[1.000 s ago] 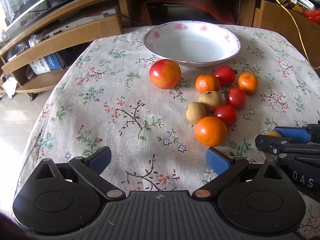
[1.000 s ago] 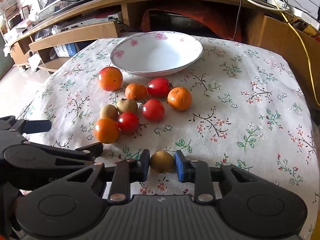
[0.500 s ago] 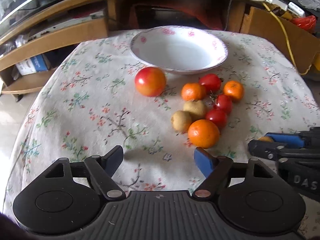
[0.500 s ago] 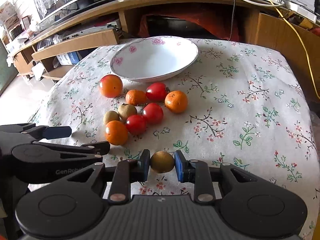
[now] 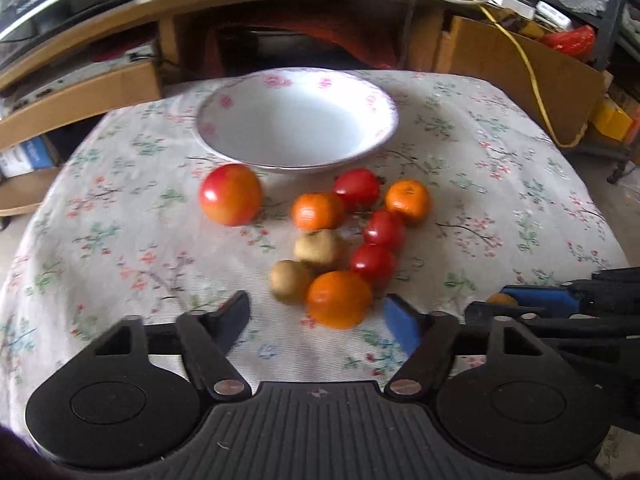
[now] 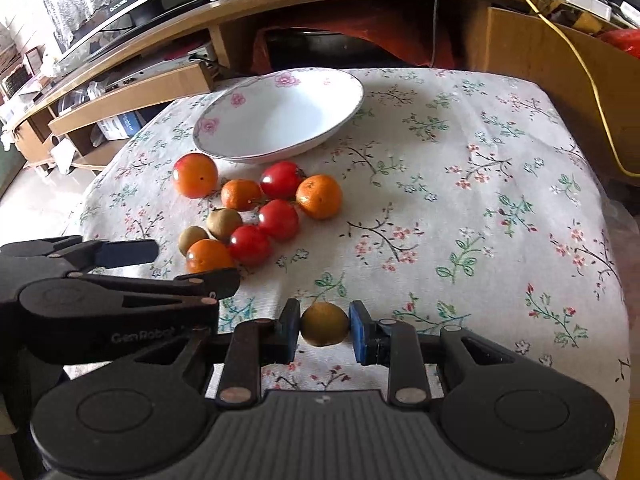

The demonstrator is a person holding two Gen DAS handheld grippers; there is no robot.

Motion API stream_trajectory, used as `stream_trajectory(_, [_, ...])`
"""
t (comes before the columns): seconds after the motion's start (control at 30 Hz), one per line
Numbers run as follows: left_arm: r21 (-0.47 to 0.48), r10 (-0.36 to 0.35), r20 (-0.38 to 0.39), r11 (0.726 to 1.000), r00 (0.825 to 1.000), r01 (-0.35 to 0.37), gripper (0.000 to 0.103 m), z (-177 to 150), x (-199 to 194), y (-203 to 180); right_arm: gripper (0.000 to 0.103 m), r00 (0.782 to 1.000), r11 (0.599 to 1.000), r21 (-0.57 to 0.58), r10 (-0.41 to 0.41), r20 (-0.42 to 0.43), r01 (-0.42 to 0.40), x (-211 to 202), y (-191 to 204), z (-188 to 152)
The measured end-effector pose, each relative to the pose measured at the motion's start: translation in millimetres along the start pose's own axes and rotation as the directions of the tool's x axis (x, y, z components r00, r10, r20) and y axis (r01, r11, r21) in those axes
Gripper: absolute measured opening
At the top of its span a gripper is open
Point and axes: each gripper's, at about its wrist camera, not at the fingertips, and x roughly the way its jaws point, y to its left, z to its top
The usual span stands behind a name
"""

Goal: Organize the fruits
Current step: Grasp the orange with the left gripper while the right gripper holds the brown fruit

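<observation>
A white flowered bowl (image 5: 296, 128) (image 6: 280, 112) stands empty at the back of the table. In front of it lie a big red-orange fruit (image 5: 231, 194), three red tomatoes (image 5: 373, 263), small oranges (image 5: 318, 211) and two brown kiwis (image 5: 320, 249). The nearest orange (image 5: 339, 299) (image 6: 208, 256) sits between the pads of my left gripper (image 5: 318, 316) (image 6: 188, 266). Its jaws are closing and do not touch the orange. My right gripper (image 6: 324, 326) (image 5: 494, 301) is shut on a small yellow-brown fruit (image 6: 324, 324), held just above the cloth.
A floral cloth (image 6: 460, 208) covers the table, with bare cloth to the right of the fruit. Behind the table stand wooden shelves (image 5: 80, 92), cardboard boxes (image 5: 520, 64) and a yellow cable (image 6: 592, 92). The two grippers sit close side by side at the near edge.
The left gripper's jaws have narrowed and it has shifted so the nearest orange now lies between its pads. The right gripper keeps its hold on the small fruit.
</observation>
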Motion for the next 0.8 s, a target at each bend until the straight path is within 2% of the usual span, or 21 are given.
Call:
stream_trajectory(0.17, [0.036, -0.004, 0.002, 0.999, 1.0, 0.004, 0.068, -0.6, 6.5, -6.5, 0.019, 1.0, 1.0, 0.015, 0.002, -0.006, -0.002, 0.9, -4.5, 0.3])
stream_trajectory(0.4, [0.01, -0.021, -0.005, 1.0, 1.0, 0.021, 0.048, -4.0, 0.1, 2.3, 0.019, 1.0, 1.0, 0.026, 0.0, -0.004, 0.001, -0.4, -7.2, 0.2])
stream_trajectory(0.5, [0.018, -0.015, -0.01, 1.0, 1.0, 0.015, 0.046, -6.3, -2.7, 0.2, 0.019, 1.0, 1.0, 0.024, 0.003, -0.004, -0.003, -2.0, -6.7, -0.2])
stream_trajectory(0.67, [-0.01, -0.025, -0.016, 1.0, 1.0, 0.025, 0.05, -2.1, 0.3, 0.0, 0.019, 1.0, 1.0, 0.026, 0.013, -0.005, -0.013, -6.1, -6.3, -2.7])
stream_trajectory(0.8, [0.027, 0.014, -0.012, 1.0, 1.0, -0.013, 0.059, 2.1, 6.7, -7.9, 0.019, 1.0, 0.999, 0.029, 0.014, -0.01, -0.014, -7.2, -8.4, -3.4])
